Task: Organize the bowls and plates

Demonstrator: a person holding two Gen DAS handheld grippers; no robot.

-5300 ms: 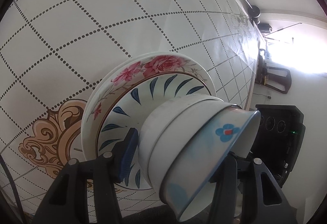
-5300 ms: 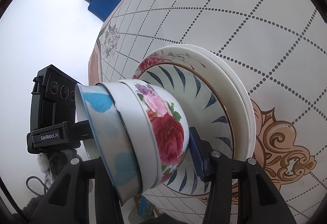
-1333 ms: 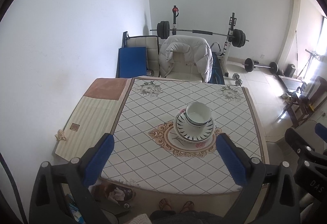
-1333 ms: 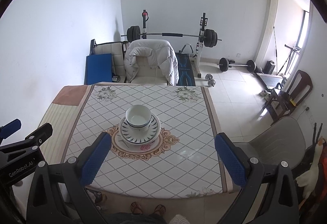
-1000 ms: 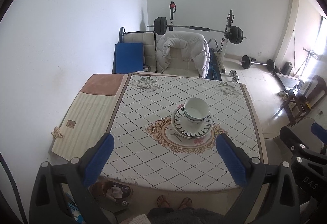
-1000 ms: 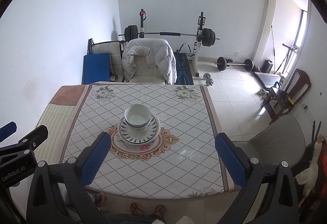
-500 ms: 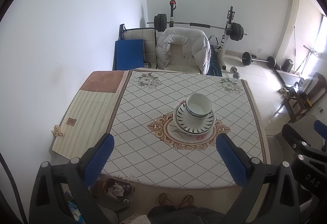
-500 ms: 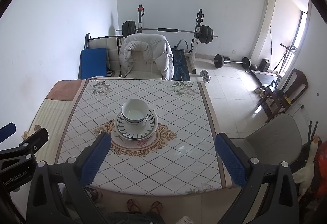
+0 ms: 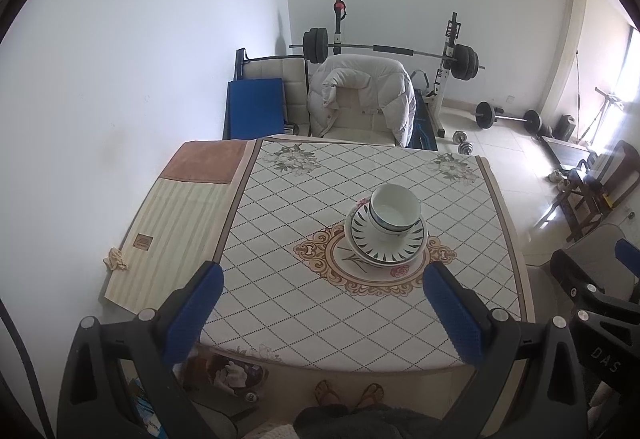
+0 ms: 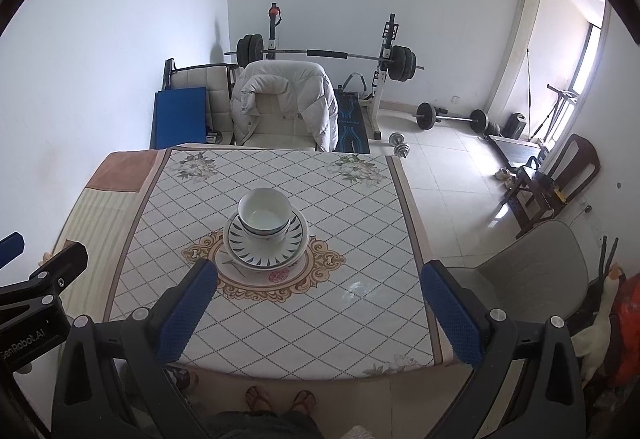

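Both my grippers, left (image 9: 320,303) and right (image 10: 318,301), gape wide, holding nothing. Bowls (image 10: 264,217) sit off-centre on the plates (image 10: 266,253); a nudge might topple them.

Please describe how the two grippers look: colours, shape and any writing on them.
Both the left gripper and the right gripper have black angular frames with silver screws and two fingers with ribbed blue pads. White lettering marks the bodies: "GenRobot.AI" on one, "DAS" on the other.
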